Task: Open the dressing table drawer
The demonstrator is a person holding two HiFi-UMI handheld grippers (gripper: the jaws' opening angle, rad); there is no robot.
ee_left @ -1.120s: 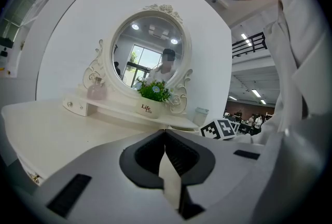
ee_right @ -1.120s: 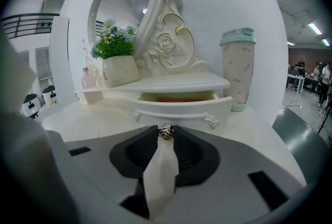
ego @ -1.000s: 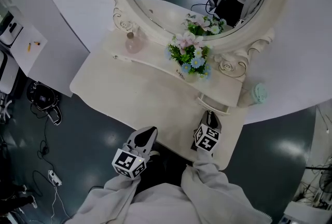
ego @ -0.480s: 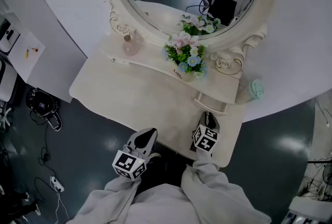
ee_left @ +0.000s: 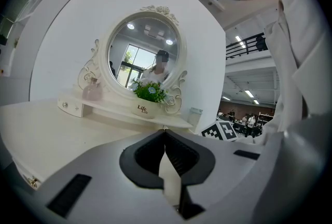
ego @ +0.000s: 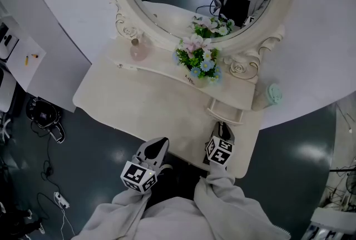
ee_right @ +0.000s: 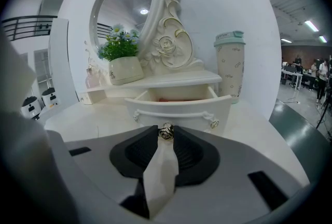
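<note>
Now right gripper (ee_right: 166, 135) clamps the knob (ee_right: 166, 131) on the open drawer (ee_right: 179, 110).

Head view: high above the person, facing steeply down, farthest off; takes in the whole dressing table (ego: 139, 105), with the left gripper (ego: 161, 141) and right gripper (ego: 223, 125) low in frame.
Left gripper view: low at the table's front edge, nearly level, facing the mirror (ee_left: 145, 57).
Right gripper view: tilted slightly down, very close to the open drawer (ee_right: 179, 109), with its knob (ee_right: 166, 131) at the jaw tips.
Shared: all three show the potted flowers (ego: 199, 64) and the mirror; the head and right gripper views also share the drawer.
</note>
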